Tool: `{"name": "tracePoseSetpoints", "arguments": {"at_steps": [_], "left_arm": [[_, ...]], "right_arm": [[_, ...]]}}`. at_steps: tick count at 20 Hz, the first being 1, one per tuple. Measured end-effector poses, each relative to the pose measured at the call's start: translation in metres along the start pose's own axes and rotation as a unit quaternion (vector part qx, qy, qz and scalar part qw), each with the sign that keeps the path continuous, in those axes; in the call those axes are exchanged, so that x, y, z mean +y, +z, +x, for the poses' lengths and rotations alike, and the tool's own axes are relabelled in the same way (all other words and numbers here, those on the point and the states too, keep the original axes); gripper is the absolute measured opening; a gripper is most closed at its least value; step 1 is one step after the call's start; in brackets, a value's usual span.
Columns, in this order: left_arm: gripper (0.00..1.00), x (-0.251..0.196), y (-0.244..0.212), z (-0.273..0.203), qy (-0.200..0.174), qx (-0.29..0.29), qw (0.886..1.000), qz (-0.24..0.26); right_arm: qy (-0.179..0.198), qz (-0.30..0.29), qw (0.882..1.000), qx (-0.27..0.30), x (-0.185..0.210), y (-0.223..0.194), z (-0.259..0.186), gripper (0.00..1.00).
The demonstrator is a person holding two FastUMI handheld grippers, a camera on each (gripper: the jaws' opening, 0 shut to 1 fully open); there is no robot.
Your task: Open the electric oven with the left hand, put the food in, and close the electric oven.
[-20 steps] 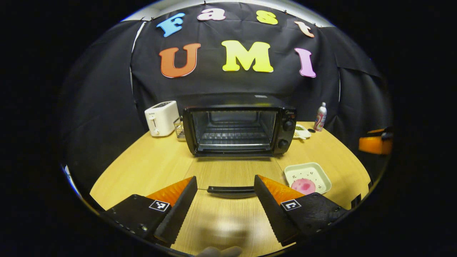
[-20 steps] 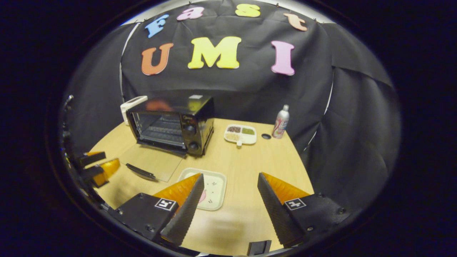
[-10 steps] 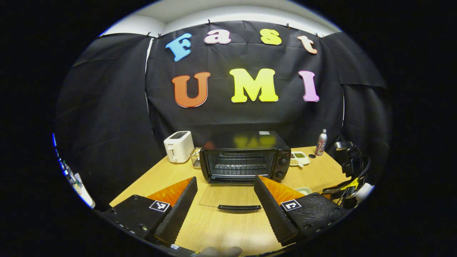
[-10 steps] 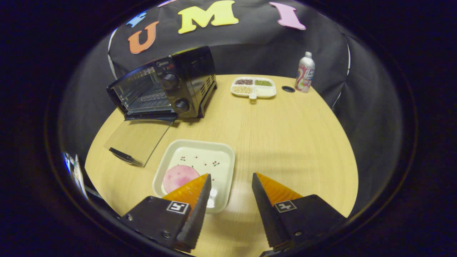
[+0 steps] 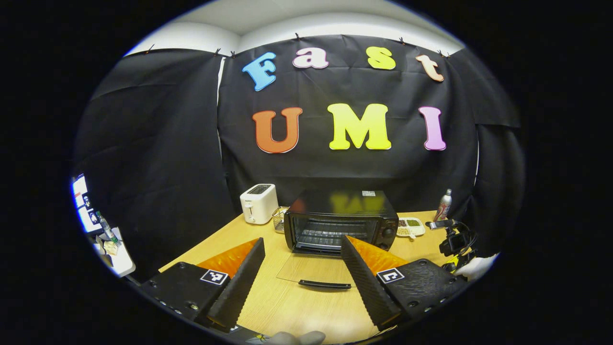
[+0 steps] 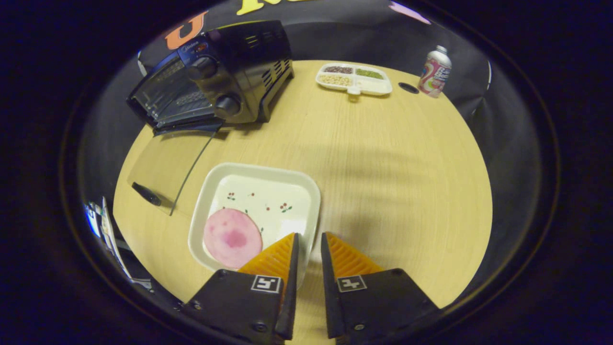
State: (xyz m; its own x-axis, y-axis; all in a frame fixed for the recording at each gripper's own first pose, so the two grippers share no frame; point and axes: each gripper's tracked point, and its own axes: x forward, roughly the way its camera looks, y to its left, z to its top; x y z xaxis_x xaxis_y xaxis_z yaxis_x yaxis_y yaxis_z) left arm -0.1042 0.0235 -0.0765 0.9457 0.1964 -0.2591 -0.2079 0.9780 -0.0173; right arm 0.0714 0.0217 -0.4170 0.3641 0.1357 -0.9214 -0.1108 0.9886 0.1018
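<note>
At the tabletop's [image 6: 383,158] near edge, your right tool [image 6: 309,249] pinches the plate's [image 6: 210,189] rim, ham slice [image 6: 232,238] lying on the plate. Your left tool [image 5: 301,273] hangs spread wide, holding nothing, facing the oven [image 5: 342,220], its door [image 5: 311,269] lying flat.

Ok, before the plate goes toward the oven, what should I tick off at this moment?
1. Oven door fully down, flat on the table: ok.
2. Left gripper open and clear of the door handle: ok.
3. Pink food slice lying flat on the plate: ok.
4. Right gripper straddling the plate's near rim, with a narrow gap between its fingers: ok.
5. Both fingers pressing firmly on the rim: cannot tell.
6. Table between plate and oven free of obstacles: ok.
</note>
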Motion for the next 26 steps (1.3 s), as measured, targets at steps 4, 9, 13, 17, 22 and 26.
{"name": "tracePoseSetpoints", "arguments": {"at_steps": [4,9,13,17,22,26], "left_arm": [[0.97,0.008,0.002,0.005,-0.012,-0.005,1.000,-0.014],[0.97,0.023,-0.001,0.015,-0.038,-0.008,0.999,-0.015],[0.97,0.034,-0.002,0.024,-0.063,-0.013,0.998,-0.024],[0.98,0.040,0.001,0.030,-0.083,-0.012,0.996,-0.019],[0.98,0.046,0.012,0.031,-0.095,-0.020,0.995,0.000],[0.98,0.044,0.012,0.032,-0.102,-0.015,0.995,-0.005]], "right_arm": [[-0.003,0.021,0.998,0.052,-0.001,0.003,-0.001,0.14],[0.005,0.048,0.994,0.102,-0.003,0.006,0.000,0.03],[0.020,0.056,0.992,0.115,-0.004,0.007,0.000,0.04],[0.074,0.073,0.990,0.097,-0.002,0.005,-0.002,0.02],[0.184,0.148,0.969,0.072,0.007,-0.007,-0.006,0.02],[0.242,0.210,0.947,0.037,0.010,-0.010,-0.013,0.02]]}}
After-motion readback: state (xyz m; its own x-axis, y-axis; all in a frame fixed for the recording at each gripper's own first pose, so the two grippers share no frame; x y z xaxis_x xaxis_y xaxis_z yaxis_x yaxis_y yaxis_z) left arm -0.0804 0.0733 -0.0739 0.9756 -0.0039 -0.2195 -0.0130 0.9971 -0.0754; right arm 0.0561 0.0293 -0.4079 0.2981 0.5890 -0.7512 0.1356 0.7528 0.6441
